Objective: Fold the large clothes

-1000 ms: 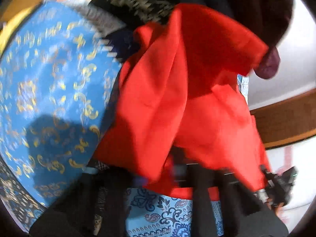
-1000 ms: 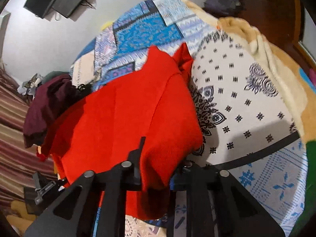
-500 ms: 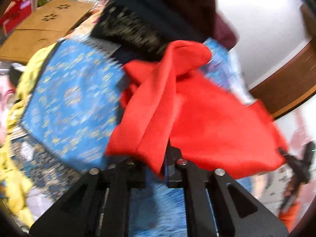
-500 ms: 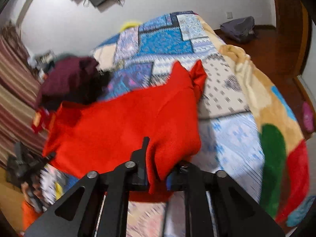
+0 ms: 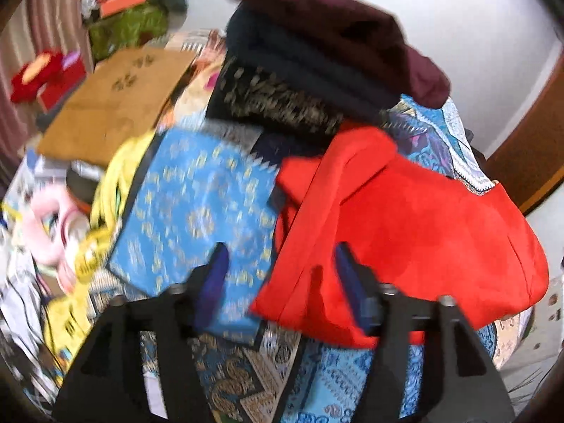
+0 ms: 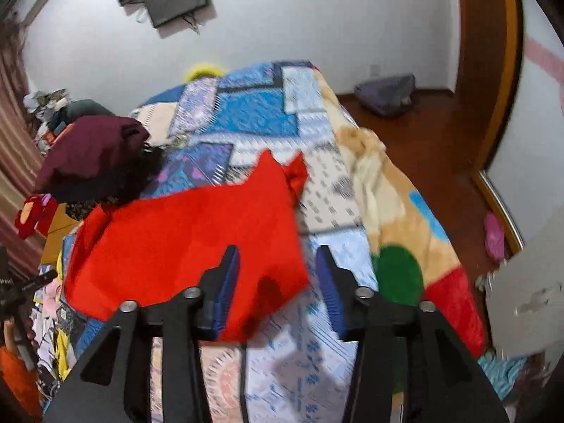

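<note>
The red garment [image 5: 405, 225] has been let go since half a second ago, when both hand-held grippers were clamped on its edge. It's now laid folded on the patchwork bedspread [image 6: 257, 120], just beside the stack of dark folded clothes [image 5: 317, 70]. The left hand-held gripper [image 5: 278, 275] is seen spread wide, nothing pinched. Same for the right hand-held gripper [image 6: 276, 278], released, the garment's corner lying loose between its blue pads [image 6: 229, 275].
</note>
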Motion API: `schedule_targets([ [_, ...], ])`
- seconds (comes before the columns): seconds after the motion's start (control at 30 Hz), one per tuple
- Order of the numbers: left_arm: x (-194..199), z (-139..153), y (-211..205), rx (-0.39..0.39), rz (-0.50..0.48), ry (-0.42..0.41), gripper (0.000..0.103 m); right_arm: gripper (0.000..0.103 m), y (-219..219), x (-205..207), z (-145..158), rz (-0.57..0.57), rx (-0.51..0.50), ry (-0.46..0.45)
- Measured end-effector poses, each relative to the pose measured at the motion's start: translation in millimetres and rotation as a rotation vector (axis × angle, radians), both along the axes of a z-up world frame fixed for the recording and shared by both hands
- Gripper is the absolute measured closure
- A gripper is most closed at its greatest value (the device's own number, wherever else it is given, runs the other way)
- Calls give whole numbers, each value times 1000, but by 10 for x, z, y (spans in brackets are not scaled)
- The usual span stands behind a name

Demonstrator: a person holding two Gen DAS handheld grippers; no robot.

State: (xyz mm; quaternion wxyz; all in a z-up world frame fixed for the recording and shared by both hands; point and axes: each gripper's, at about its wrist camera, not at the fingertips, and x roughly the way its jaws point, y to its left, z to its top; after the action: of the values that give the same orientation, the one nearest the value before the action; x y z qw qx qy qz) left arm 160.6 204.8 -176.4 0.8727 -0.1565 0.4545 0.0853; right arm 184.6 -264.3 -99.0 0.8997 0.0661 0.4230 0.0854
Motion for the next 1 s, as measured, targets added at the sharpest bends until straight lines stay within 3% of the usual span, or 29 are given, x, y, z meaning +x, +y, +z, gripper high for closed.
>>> schedule_targets([
  [0.13,359,-37,-136,62,-72,12,20,51,259,110,-8,54,0,-23],
  [0.33,968,-502,-230,62,-148,152,19,51,719,345,-465,154,12,108],
  [0.43,1229,-653,-127,104,-121,209,19,51,814,335,-637,180,-4,149],
  [0.53,1356,-598,148,112,-43,196,19,51,845,285,-658,197,-48,139],
  [0.77,1008,-204,530,180,162,86,19,51,751,243,-590,173,-62,119],
  [1.0,307,-68,373,62,165,37,19,51,849,192,-511,188,-39,99],
])
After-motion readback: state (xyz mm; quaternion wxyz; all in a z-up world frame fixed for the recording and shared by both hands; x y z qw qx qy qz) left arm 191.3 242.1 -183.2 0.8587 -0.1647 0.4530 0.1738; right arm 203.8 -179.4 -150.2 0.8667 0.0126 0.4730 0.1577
